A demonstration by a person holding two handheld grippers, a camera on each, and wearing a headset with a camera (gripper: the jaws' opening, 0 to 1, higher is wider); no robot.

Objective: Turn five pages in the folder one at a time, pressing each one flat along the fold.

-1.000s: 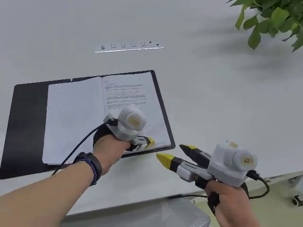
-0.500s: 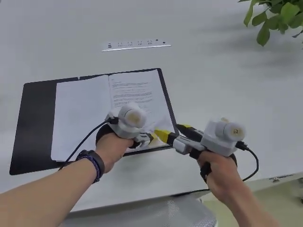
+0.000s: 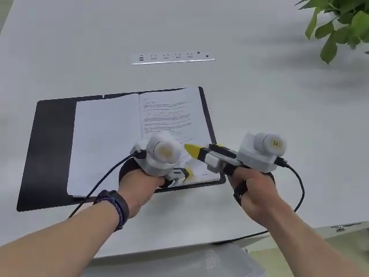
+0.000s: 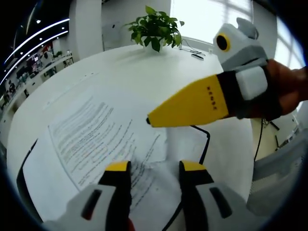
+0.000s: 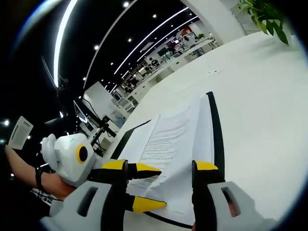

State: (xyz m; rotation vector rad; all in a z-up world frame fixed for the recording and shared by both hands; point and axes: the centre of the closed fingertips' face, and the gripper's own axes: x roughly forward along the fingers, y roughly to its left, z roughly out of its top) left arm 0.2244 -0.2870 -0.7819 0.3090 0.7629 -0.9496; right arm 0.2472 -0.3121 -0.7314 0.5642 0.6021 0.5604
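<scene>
both grippers gape empty, left gripper (image 4: 155, 167) & right gripper (image 5: 159, 166) at the lower right corner of the printed page (image 3: 170, 118) in the open folder (image 3: 52, 150) on the desk (image 3: 277, 75); i reckon a turn's starting, next pinch 1 sheet only.

The folder (image 3: 52, 150) lies open on the desk (image 3: 288, 86), left of centre. Its blank page (image 3: 104, 144) is on the left and its printed page (image 3: 170, 121) on the right. Far behind it, a power strip (image 3: 173, 57) sits in the desk, and a plant (image 3: 340, 23) stands at the far right. The left tool (image 3: 183, 173) is at the printed page's near edge. The right tool (image 3: 199, 151) is just to its right, over the folder's near right corner, pointing left.
</scene>
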